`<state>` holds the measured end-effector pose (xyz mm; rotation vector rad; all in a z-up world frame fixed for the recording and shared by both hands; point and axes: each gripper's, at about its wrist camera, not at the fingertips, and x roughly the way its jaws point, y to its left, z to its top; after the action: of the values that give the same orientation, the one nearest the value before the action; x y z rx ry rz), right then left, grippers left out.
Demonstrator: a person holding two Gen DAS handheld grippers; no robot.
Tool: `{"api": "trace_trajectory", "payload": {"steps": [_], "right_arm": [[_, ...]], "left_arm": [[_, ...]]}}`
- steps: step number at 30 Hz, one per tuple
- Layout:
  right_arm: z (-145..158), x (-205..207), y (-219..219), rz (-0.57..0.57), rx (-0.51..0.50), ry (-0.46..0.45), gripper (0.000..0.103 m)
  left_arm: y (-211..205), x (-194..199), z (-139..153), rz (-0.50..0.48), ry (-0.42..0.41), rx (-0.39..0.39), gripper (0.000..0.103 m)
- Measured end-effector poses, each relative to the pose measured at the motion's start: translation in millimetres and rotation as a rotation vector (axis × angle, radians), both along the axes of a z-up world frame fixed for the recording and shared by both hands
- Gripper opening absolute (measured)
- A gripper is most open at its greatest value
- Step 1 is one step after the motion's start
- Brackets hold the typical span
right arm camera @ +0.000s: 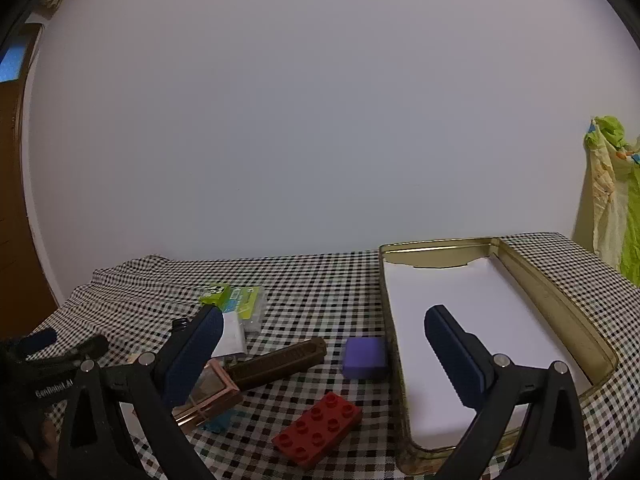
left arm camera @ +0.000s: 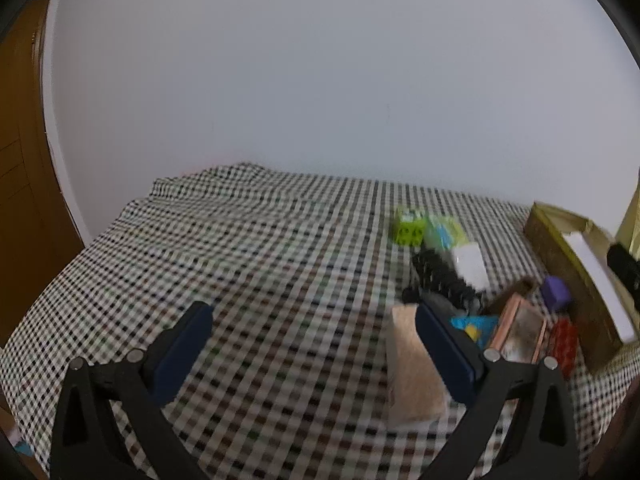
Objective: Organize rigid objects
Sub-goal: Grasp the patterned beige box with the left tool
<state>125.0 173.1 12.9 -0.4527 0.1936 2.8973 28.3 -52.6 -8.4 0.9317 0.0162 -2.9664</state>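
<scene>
Black-framed right gripper (right arm camera: 324, 344) tilts slightly down, jaws wide apart, nothing held. Just beyond: red brick (right arm camera: 317, 429), purple block (right arm camera: 365, 357), gold tin (right arm camera: 560, 300) on the checked cloth (right arm camera: 320, 276). Left gripper (left arm camera: 314, 334) pitches steeper, also released, above bare cloth.

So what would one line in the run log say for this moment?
left claw: open, empty | right claw: open, empty | gold tin: paper-lined, no objects inside | red brick, purple block: on checked cloth

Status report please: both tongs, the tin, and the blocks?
Left tongs open, empty. Right tongs open, empty. Gold tin holds only white liner; red brick, purple block lie outside. Nothing blocking.
</scene>
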Motion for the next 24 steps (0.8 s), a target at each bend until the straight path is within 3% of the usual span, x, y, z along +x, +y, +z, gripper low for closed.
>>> {"api": "trace_trajectory", "payload": {"steps": [6, 12, 14, 17, 20, 21, 23, 24], "right_arm": [[1.2, -3.8, -10.2, 0.064, -0.029, -0.032, 0.102], [1.7, 5.1, -15.2, 0.057, -0.019, -0.013, 0.102], [1.4, -4.5, -10.7, 0.049, -0.03, -0.014, 0.101], [1.0, -12.0, -5.5, 0.058, -0.057, -0.026, 0.099], [-1.8, -15.5, 1.7, 0.073, -0.08, -0.039, 0.089], [-2.7, -17.8, 6.5, 0.081, -0.086, -0.046, 0.085], [-4.0, -20.8, 6.5, 0.086, -0.101, -0.061, 0.084], [-3.8, -21.9, 6.9, 0.089, -0.108, -0.065, 0.084]], "left_arm": [[11.0, 6.7, -3.8, -0.086, -0.038, -0.006, 0.103], [23.9, -2.7, -13.3, -0.101, -0.081, -0.084, 0.098], [23.2, -3.8, -15.4, -0.113, -0.091, -0.07, 0.097], [25.7, -11.8, -22.0, -0.108, -0.135, -0.093, 0.09], [25.7, -23.2, -32.0, -0.138, -0.197, -0.068, 0.082], [24.2, -27.5, -34.7, -0.146, -0.222, -0.037, 0.073], [21.3, -33.4, -37.5, -0.158, -0.251, 0.003, 0.064], [20.1, -35.8, -39.5, -0.162, -0.266, 0.021, 0.052]]}}
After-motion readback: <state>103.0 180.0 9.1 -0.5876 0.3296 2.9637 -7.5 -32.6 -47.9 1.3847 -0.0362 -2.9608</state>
